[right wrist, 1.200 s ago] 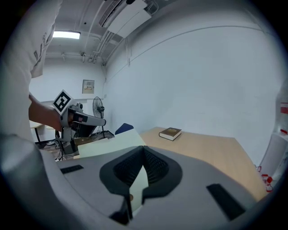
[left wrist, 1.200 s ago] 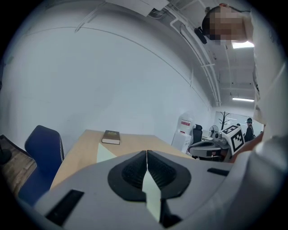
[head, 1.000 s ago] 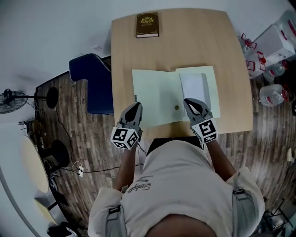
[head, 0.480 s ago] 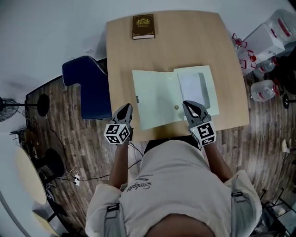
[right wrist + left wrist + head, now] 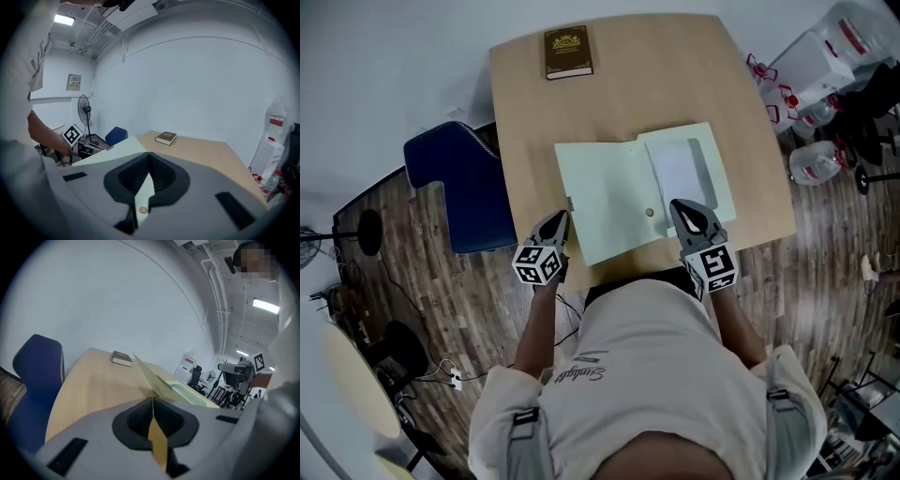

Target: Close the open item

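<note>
While open, thin green folder (image 5: 609,197); left hand-held gripper (image 5: 562,216), right hand-held gripper (image 5: 677,203), jaws together.

Right gripper (image 5: 149,154) clamped on pale folder (image 5: 111,152); brown book (image 5: 166,138) on wooden table (image 5: 208,151) beyond.

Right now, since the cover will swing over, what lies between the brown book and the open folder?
Nothing: the head view shows only bare table between the brown book and the open folder.
</note>
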Demonstrator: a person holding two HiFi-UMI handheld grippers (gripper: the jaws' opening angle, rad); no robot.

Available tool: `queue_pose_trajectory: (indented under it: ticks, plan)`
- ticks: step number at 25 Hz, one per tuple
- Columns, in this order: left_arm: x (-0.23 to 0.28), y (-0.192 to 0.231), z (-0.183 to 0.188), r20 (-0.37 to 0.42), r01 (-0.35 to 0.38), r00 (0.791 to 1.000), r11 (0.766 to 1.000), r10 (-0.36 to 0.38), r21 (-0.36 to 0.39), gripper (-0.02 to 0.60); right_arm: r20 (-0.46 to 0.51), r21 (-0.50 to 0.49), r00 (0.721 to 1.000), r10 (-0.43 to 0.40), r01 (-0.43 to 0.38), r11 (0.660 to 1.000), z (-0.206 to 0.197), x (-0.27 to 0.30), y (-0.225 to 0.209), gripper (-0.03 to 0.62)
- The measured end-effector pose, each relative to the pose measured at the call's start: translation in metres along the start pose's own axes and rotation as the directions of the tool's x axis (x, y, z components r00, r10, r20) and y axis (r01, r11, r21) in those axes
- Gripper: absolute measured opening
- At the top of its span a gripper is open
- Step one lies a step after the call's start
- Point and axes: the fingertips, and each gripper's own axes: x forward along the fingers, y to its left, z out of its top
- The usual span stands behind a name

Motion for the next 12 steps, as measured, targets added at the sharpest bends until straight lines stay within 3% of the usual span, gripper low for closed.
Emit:
queue_pose_trajectory:
  ticks: [7, 12]
  plan:
    - [0.018, -0.021, -0.011, -0.026, 0.134, 0.991, 0.991, -0.134, 0.018, 0.015, -0.002, 0.013, 0.999, -0.032, 0.032, 0.999, 0.003, 0.001, -0.004, -0.011]
    - [0.022, -0.04, -0.006, 0.009, 0.189, 0.982, 0.982, -0.189, 0.016, 0.015, -0.003, 0.026, 0.999, -0.036, 0.036, 0.999, -0.004, -0.007, -0.007, -0.011]
